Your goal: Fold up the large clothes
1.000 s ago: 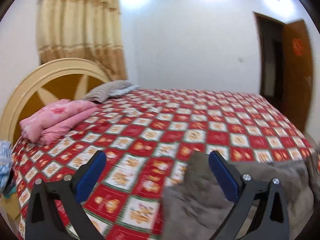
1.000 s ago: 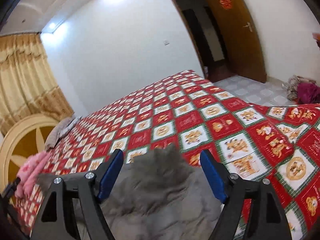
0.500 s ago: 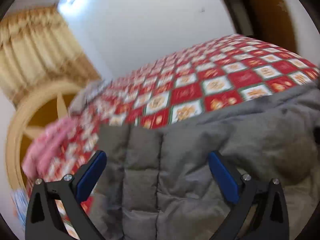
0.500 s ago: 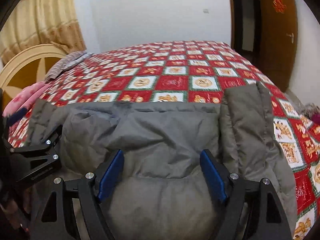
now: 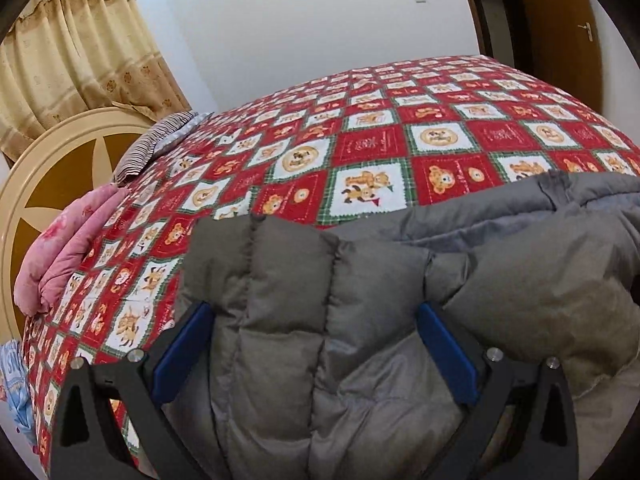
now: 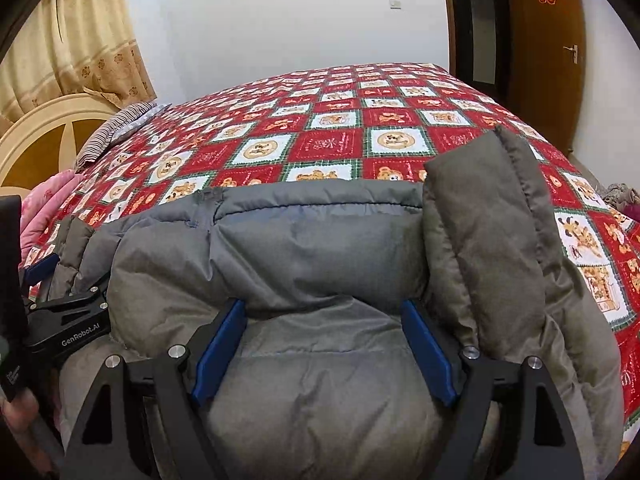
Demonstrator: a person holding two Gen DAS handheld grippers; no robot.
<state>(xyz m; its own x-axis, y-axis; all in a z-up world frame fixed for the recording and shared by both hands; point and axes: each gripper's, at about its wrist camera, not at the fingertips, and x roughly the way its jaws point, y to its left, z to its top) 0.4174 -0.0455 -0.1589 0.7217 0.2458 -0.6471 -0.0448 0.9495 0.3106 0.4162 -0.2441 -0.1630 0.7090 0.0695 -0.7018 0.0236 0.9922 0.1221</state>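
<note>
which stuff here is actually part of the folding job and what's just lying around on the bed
Part of the job:
- grey padded jacket, spread on the bed's near side
- left hand-held gripper, open
- right hand-held gripper, open

Just lying about:
- pink folded bedding by the headboard
- striped pillow
- red patterned bedspread
- light blue cloth at the bed's edge

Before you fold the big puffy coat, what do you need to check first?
1. Grey coat lying on the bed: ok.
2. Left gripper jaws wide, coat padding between them: ok.
3. Right gripper jaws wide, coat between them: ok.
4. Pads actually pinching the fabric: cannot tell.
5. Coat spread flat: not ok, the sleeve lies doubled over and the body is bunched.
6. Pink bundle and striped pillow apart from the coat: ok.
</note>
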